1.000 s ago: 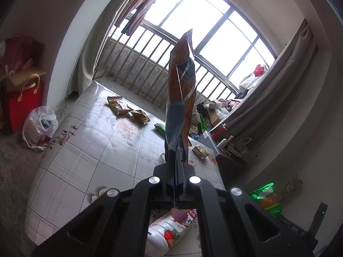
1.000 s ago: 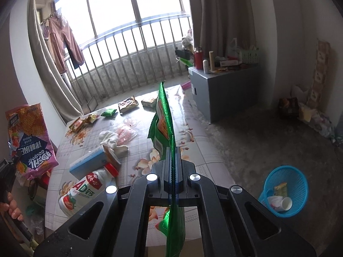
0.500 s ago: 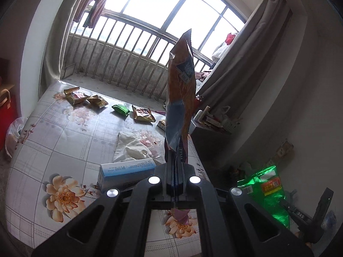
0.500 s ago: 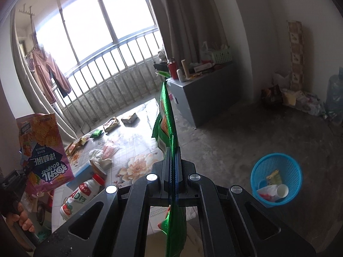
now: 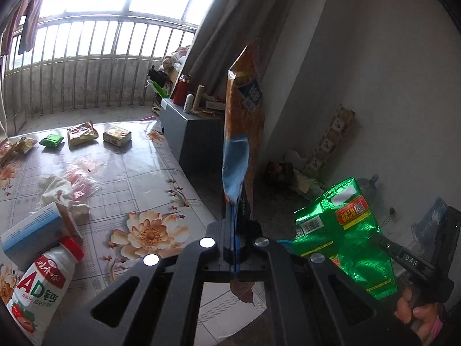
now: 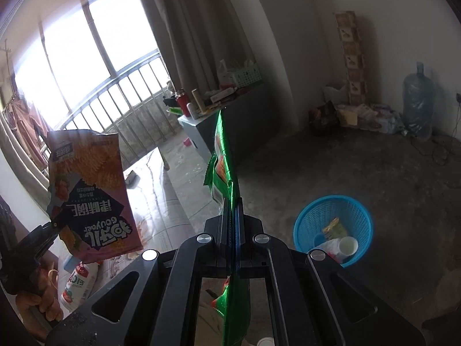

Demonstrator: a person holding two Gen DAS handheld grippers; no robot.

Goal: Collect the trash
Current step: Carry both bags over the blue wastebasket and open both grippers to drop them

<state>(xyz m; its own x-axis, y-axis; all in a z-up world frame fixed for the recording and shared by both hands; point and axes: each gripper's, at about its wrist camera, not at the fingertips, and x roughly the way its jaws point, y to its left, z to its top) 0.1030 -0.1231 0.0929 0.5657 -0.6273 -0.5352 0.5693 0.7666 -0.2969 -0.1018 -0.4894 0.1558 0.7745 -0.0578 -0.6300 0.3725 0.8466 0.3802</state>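
The left tongs [image 5: 234, 225] are clamped flat on the lower end of an orange chip bag [image 5: 245, 132] standing up the middle of the frame. The right tongs [image 6: 232, 210] pinch a green wrapper [image 6: 222, 150] edge-on at centre, with the blue basket [image 6: 360, 216] at lower right. Both look light, floppy and slick, best gripped by a flattened edge.

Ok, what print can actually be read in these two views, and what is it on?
"AD": white drink bottle on the table.
"GOUYuer", seen upside down: pink chip bag in the left gripper.
"DAS": right gripper, seen from the left wrist.
Green bag: label print too small.
Blue-and-white box: blurred.
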